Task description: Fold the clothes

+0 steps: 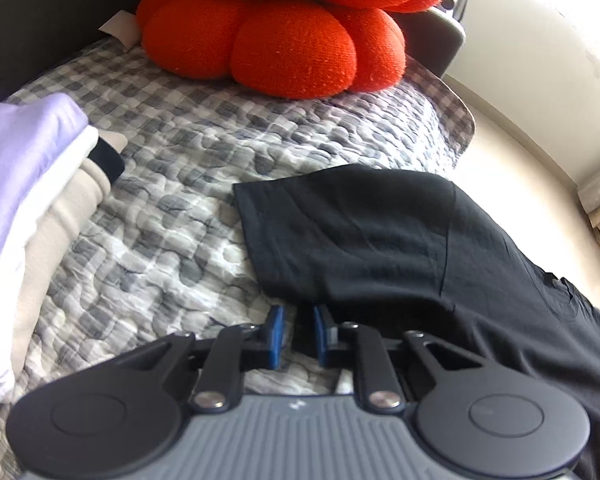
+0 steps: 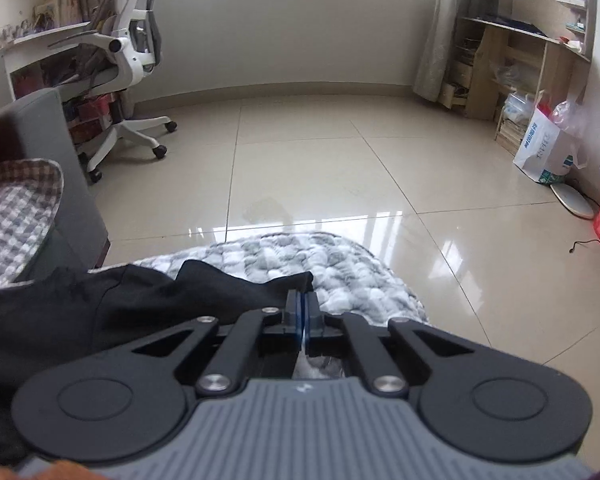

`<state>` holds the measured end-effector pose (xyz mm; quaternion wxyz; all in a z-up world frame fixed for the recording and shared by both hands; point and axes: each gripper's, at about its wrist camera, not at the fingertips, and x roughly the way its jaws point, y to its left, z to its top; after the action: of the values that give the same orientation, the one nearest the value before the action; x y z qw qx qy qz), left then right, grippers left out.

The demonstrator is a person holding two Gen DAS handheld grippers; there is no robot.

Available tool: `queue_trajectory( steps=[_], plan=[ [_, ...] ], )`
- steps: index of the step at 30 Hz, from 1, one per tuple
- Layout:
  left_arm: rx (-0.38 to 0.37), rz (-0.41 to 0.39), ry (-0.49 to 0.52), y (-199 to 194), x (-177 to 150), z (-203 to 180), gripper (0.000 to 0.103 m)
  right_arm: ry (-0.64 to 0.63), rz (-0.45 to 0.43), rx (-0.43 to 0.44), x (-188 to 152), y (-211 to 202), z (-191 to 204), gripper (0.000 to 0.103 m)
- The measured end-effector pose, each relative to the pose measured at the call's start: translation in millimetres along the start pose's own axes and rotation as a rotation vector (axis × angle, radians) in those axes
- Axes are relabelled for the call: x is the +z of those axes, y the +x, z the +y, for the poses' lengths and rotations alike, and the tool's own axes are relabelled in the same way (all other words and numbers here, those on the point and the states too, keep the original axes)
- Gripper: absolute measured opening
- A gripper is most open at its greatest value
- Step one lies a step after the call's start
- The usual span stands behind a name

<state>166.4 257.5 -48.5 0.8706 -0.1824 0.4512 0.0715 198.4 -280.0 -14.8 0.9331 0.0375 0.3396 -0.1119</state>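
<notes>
Right wrist: paper bag (image 2: 540,156) holds plastic.

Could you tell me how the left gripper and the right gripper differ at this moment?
The left gripper shows a gap between its blue pads, with black fabric in it; the right gripper has its pads pressed together. The left gripper sits at the black garment's near hem, facing the orange cushion; the right gripper sits at a corner, facing the tiled floor. Both rest over the checked quilt.

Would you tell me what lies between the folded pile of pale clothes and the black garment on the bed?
Only bare grey checked quilt lies between the pale pile and the black garment, in the left wrist view.
</notes>
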Motion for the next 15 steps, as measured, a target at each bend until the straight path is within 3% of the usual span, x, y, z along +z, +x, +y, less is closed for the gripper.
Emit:
queue_trajectory(
  steps=[4,8,10,12,15],
  plan=[
    [-0.013,0.002,-0.004,1.6,-0.7,-0.4,0.017,0.015,-0.01,-0.041,8.0,16.5,-0.5,0.002],
    [-0.027,0.006,-0.016,2.4,-0.2,0.8,0.017,0.025,0.024,-0.034,-3.0,24.4,2.3,0.002],
    [-0.037,0.01,-0.025,1.7,-0.3,1.2,0.017,0.045,0.034,-0.013,-7.8,20.2,0.0,0.008],
    [-0.051,0.018,-0.037,0.6,-0.6,2.7,0.017,0.074,0.034,0.005,-9.7,13.9,-3.7,0.017],
    [-0.077,0.029,-0.068,-1.2,-1.3,6.8,0.017,0.116,0.052,0.059,-10.1,2.8,-9.8,0.044]
  ],
)
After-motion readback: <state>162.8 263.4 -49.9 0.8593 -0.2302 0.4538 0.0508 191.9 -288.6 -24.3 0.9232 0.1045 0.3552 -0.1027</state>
